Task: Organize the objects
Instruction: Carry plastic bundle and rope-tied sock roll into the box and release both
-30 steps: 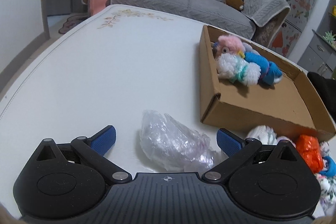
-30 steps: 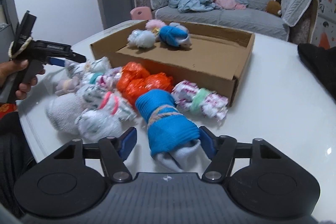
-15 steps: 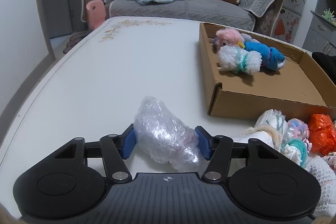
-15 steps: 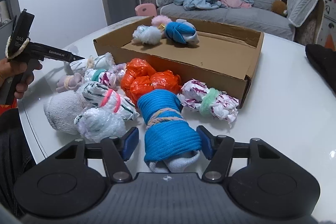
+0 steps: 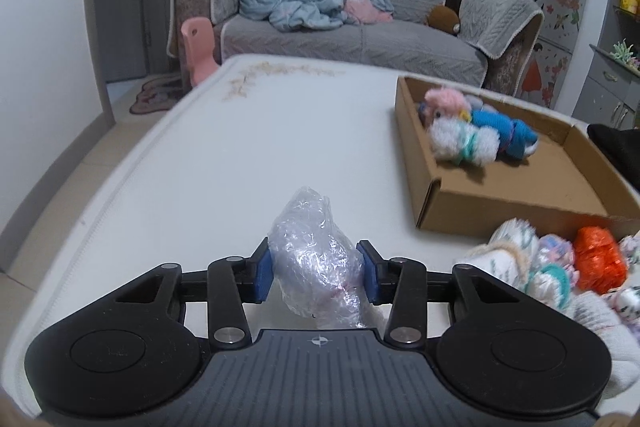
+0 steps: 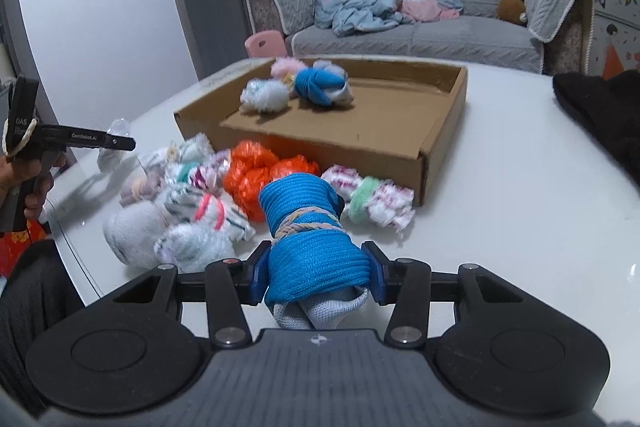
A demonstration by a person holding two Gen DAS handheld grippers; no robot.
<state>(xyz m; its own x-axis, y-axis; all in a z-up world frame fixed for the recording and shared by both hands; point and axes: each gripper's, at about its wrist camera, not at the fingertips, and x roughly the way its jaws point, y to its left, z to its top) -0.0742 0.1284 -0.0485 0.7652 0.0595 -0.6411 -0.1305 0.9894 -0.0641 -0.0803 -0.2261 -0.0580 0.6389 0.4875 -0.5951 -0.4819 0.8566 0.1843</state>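
Observation:
My left gripper (image 5: 316,275) has a crumpled clear plastic bundle (image 5: 312,247) between its blue pads; the jaws are closing and press on both of its sides. It hangs just over the white table (image 5: 240,155). My right gripper (image 6: 318,273) is shut on a blue sock roll (image 6: 308,223) tied with string. The shallow cardboard box (image 6: 360,155) ahead holds a white fluffy ball (image 6: 264,95), a blue roll (image 6: 320,83) and a pink ball (image 6: 286,67). In the right wrist view the left gripper (image 6: 124,143) shows side-on at the far left.
A pile of bundles lies before the box: orange plastic (image 6: 256,171), white sock rolls (image 6: 180,211), a pink-and-green one (image 6: 372,199). A black cloth (image 6: 600,107) lies at the table's right. Beyond the table stand a grey sofa (image 5: 360,35) and a pink stool (image 5: 198,47).
The left jaws went from wide open to pressing on the plastic bundle and lifted it. The right jaws tightened on the blue roll and rose a little.

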